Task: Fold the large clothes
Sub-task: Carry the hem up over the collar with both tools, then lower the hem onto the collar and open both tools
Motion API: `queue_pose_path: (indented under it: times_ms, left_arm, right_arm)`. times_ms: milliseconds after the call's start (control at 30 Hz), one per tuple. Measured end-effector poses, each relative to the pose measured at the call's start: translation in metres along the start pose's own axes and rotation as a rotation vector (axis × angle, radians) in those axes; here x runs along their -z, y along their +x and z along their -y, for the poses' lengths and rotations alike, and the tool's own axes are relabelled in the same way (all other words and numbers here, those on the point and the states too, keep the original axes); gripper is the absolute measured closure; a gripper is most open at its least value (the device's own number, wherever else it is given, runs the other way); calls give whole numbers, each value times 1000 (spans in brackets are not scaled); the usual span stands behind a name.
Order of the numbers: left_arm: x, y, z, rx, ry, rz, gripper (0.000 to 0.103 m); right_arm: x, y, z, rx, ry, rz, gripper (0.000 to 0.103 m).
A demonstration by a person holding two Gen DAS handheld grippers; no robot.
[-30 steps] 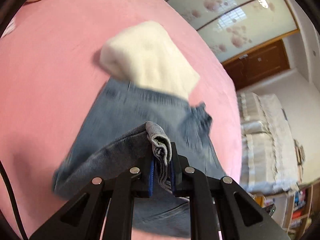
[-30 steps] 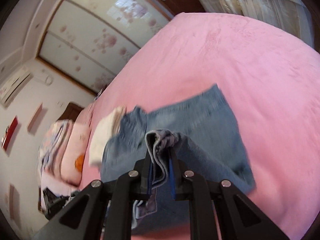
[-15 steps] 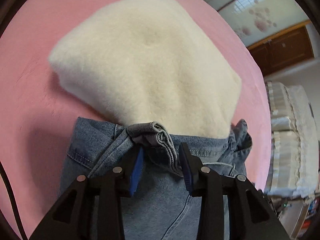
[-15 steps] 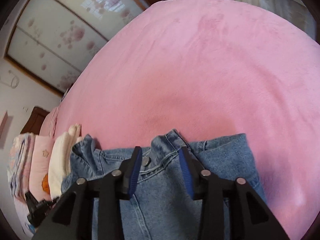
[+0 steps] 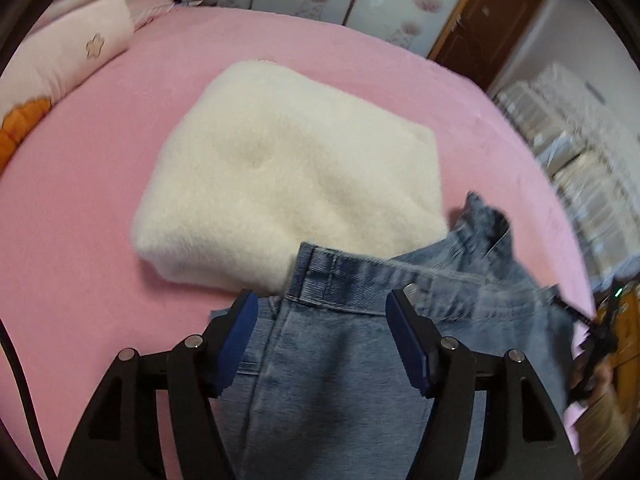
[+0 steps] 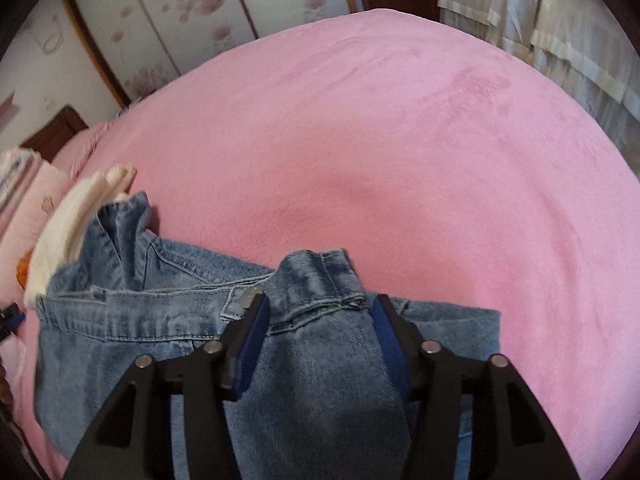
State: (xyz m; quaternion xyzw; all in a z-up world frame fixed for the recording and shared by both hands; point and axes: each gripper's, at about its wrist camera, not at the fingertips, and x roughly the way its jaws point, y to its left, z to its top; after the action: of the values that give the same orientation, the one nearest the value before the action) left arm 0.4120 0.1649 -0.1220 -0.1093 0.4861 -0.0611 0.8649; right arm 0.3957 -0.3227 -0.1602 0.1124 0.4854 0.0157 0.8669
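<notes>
With both grippers spread wide, the jeans [image 5: 344,364] lie let go on the pink bed [image 6: 400,152]

Since the fold looks laid down, neither tool clamps any cloth: the left gripper [image 5: 320,336] hangs with its blue pads apart on either side of the waistband, and the right gripper [image 6: 316,336] stands just as wide around a raised hump of denim, holding nothing. I would say the jeans sit doubled over here so the edges line up, with the waistband end resting against, perhaps slightly on, the folded white fleece [image 5: 292,172], which looks parked near the pillow [image 5: 60,64] as a finished piece. One far corner of denim sticks up, so a smoothing or another fold seems likely to be needed next
</notes>
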Motion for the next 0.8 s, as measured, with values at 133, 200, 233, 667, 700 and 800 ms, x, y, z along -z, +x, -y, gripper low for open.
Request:
queue_pose_path:
  times_ms: [133, 200, 233, 667, 700, 800]
  left_arm:
    - [7, 26, 18, -95, 154, -37, 38]
    - [11, 39, 24, -129, 205, -51, 38]
    - [12, 45, 26, -139, 215, -52, 38]
    - [33, 20, 63, -303, 190, 145, 88]
    - [33, 13, 66, -307, 169, 169, 89]
    - [29, -9, 72, -318, 123, 243, 89]
  right_arm:
    - [3, 9, -12, 37, -74, -10, 32]
    - [5, 12, -13, 44, -89, -6, 31]
    - [6, 13, -11, 40, -86, -4, 31]
    - [12, 5, -11, 81, -71, 76, 78]
    - [12, -3, -12, 92, -65, 101, 79]
    - [11, -32, -9, 73, -12, 198, 79]
